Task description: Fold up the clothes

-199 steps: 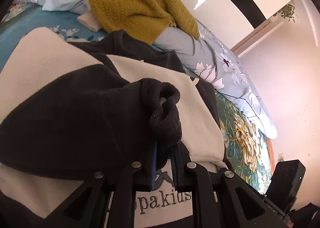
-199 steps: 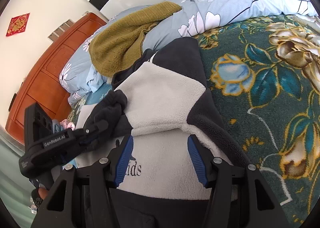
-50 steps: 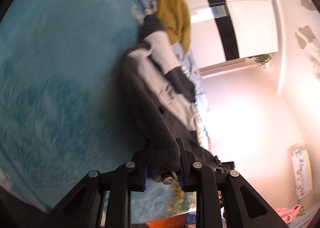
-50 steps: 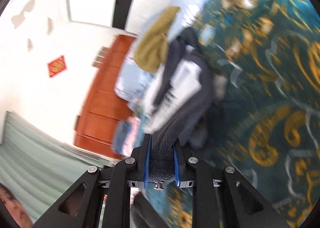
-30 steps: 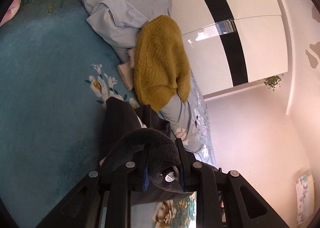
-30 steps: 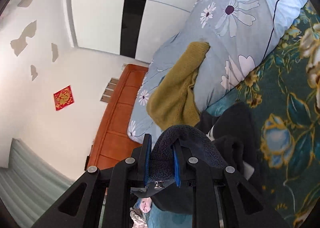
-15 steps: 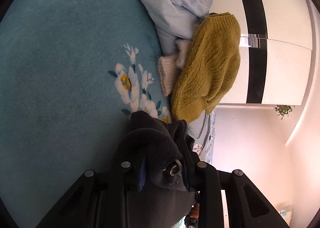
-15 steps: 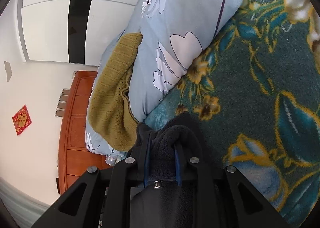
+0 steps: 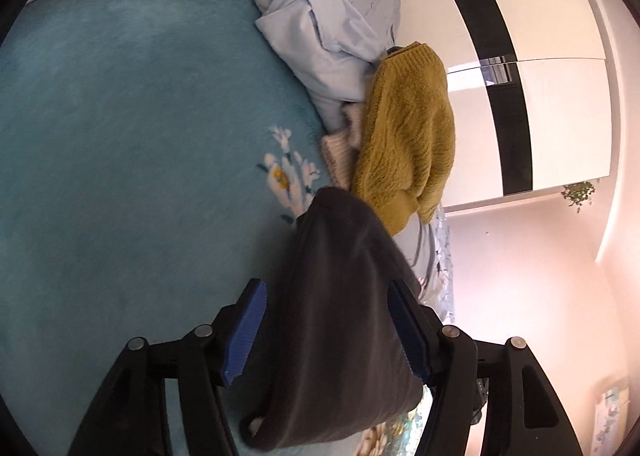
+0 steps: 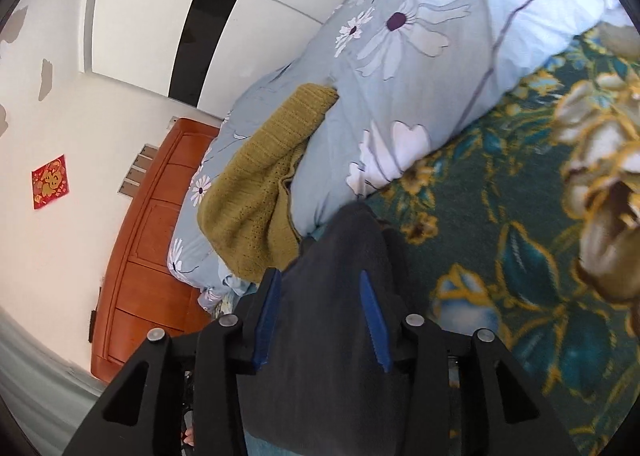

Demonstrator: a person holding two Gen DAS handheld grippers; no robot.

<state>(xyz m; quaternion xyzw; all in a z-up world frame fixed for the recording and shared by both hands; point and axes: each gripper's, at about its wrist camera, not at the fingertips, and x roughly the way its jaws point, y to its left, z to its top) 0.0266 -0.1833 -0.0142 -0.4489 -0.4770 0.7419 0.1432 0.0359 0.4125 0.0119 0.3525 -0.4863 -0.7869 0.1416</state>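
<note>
The dark grey fleece garment (image 9: 340, 296) lies folded on the teal floral blanket (image 9: 120, 136). My left gripper (image 9: 324, 288) is open, its blue pads spread on either side of the garment's edge and apart from it. In the right wrist view the same garment (image 10: 336, 336) lies between the spread blue pads of my right gripper (image 10: 318, 276), which is also open. The garment's white panels are hidden.
A mustard knit sweater (image 9: 404, 136) (image 10: 264, 184) lies just beyond the garment against a pale blue floral duvet (image 10: 420, 68). A light blue shirt (image 9: 320, 48) and a cream knit piece (image 9: 340, 148) lie beside it. A wooden headboard (image 10: 148, 240) stands at the left.
Both grippers have opened and let go of the dark garment, which now rests on the blanket. Half a second ago both were shut on its edge.
</note>
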